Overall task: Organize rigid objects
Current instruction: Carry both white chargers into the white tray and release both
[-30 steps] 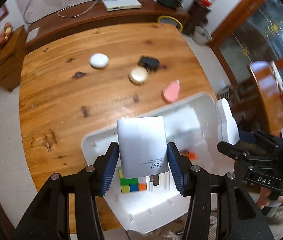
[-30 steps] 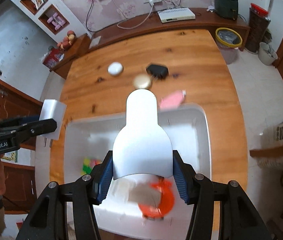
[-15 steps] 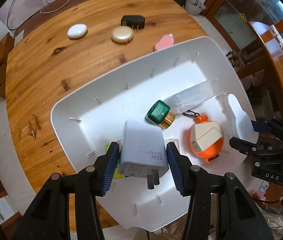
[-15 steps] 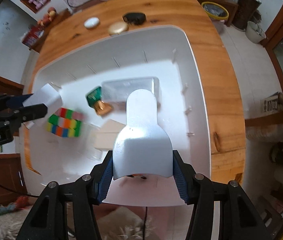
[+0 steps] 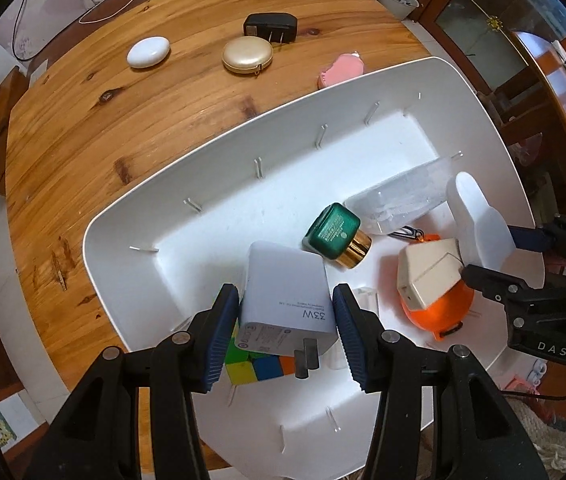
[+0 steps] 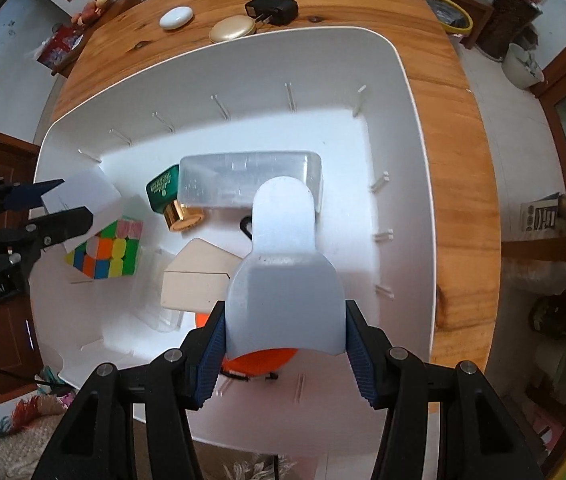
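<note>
My left gripper (image 5: 285, 320) is shut on a white 33W charger (image 5: 283, 300), held low inside the white bin (image 5: 123, 220) just above a colour cube (image 5: 259, 366). My right gripper (image 6: 283, 332) is shut on a white bottle-shaped object (image 6: 283, 280), held inside the bin over an orange object (image 6: 259, 360) and a beige box (image 6: 195, 280). A green jar with a gold cap (image 5: 337, 236) and a clear plastic box (image 6: 243, 178) lie in the bin. The left gripper with the charger also shows in the right wrist view (image 6: 63, 208).
On the wooden table (image 5: 83, 128) beyond the bin lie a white oval case (image 5: 148, 52), a gold round compact (image 5: 247, 54), a black adapter (image 5: 270, 28) and a pink object (image 5: 341, 70) against the bin's rim. A router and cables sit at the far edge.
Both grippers have come down from above the table into the bin with their objects still held. The bin's contents now loom much closer.
</note>
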A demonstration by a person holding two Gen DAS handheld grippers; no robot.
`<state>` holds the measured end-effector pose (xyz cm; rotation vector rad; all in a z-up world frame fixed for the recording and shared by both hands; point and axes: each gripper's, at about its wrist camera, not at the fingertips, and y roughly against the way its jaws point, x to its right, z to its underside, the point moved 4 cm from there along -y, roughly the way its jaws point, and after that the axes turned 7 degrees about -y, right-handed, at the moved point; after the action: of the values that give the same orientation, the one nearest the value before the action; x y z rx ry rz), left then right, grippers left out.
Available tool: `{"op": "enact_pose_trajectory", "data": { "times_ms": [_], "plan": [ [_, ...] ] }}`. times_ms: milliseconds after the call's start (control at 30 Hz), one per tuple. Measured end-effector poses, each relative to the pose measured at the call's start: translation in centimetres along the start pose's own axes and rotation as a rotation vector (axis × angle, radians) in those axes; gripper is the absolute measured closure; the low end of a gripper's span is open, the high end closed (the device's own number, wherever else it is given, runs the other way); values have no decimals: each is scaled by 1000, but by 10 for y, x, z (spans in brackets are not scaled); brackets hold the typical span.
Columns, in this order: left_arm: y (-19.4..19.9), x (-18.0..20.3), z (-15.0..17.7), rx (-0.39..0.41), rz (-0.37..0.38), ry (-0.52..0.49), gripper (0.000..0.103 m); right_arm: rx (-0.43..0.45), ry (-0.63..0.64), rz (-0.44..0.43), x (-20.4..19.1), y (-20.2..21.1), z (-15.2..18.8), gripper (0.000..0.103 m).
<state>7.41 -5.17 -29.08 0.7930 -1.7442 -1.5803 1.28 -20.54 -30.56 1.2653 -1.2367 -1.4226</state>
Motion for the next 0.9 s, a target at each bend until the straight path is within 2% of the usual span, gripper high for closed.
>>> {"op": "enact_pose_trajectory", "data": {
  "times_ms": [233, 533, 700, 900],
  "plan": [
    [-6, -2, -5, -8, 6, 18, 51, -7, -2, -34, -6, -7, -17, 47],
    [-12, -3, -9, -14, 9, 29, 50, -25, 32, -18, -17, -17, -24, 46],
    [-15, -1, -11, -15, -9, 24, 50, -23, 46, -54, -23, -19, -21, 30],
    [-11, -1, -11, 2, -65, 29, 50, 9, 86, -41, -28, -9, -14, 28]
  ]
}}
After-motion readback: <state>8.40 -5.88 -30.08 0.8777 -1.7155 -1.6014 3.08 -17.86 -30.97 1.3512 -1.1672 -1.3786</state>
